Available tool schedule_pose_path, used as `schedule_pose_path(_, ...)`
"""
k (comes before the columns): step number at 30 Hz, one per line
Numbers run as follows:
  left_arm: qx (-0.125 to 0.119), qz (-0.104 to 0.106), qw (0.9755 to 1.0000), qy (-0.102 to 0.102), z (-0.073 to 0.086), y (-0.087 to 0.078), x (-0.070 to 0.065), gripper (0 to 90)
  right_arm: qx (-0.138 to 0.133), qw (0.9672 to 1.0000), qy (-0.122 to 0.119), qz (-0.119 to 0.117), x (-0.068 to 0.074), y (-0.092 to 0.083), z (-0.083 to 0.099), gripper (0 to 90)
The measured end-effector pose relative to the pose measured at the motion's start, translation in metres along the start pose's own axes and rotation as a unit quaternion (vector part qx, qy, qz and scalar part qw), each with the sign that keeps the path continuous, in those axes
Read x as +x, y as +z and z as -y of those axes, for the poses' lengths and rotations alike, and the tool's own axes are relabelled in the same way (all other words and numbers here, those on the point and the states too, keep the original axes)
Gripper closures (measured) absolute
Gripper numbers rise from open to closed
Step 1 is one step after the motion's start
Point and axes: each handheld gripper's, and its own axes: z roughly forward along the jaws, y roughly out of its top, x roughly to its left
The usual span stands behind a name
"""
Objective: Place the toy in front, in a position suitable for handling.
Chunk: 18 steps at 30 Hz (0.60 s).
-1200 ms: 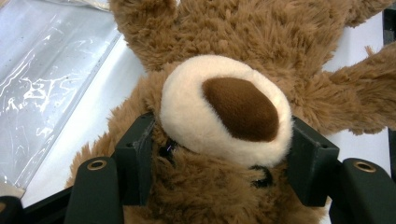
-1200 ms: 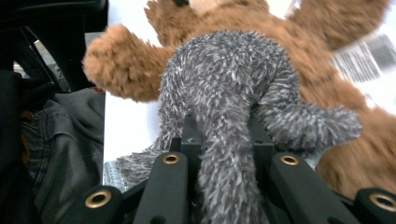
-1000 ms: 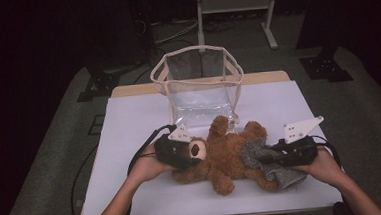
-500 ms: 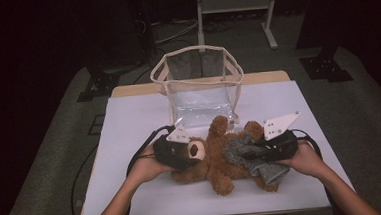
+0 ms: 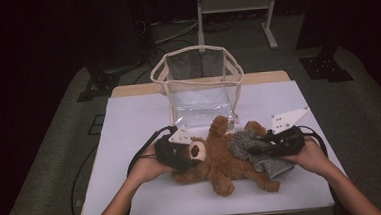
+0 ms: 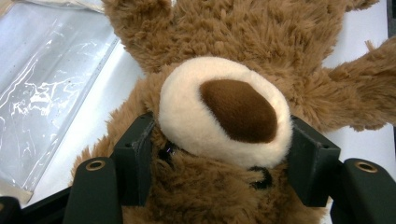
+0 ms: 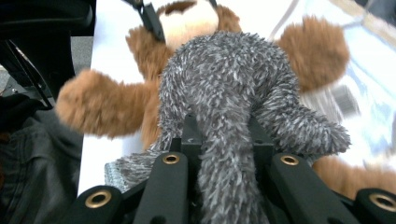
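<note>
Two hand-held grippers clamp a brown teddy bear [image 5: 221, 158] and its grey fuzzy garment [image 5: 261, 155] on a white table [image 5: 129, 121].

Lowest in the high view, the person's forearms enter from the bottom edge, and the bear lies at lower centre of the table between the hands. The left gripper [image 5: 178, 151], left of centre, has its jaws closed against both sides of the bear's head, the cream muzzle [image 6: 224, 112] bulging between them in the left gripper view. The right gripper [image 5: 276, 142], right of centre, has its jaws pinched on a fold of the grey garment. Beyond the bear, toward upper centre, stands an open clear plastic bag [image 5: 200, 89] with beige trim, just beside the bear's raised paw.
</note>
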Motion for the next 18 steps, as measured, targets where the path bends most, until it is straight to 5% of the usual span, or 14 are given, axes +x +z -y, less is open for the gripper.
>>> schedule_pose_path(5, 0.001, -0.001, 1.0, 0.006, 0.002, -0.002, -0.002, 31.9, 0.003, 0.9999, -0.013, -0.008, -0.002, 0.015, -0.011, 74.2)
schedule_pose_path(12, 0.0, -0.002, 0.9997, 0.025, -0.007, -0.006, -0.004, 23.3, -0.002, 0.9999, 0.014, -0.001, -0.002, 0.005, 0.011, 74.2)
schedule_pose_path(18, 0.008, 0.008, 0.9995, 0.03, -0.006, -0.003, -0.003, 35.3, 0.001, 0.9995, 0.032, 0.007, -0.006, -0.006, 0.024, 74.2)
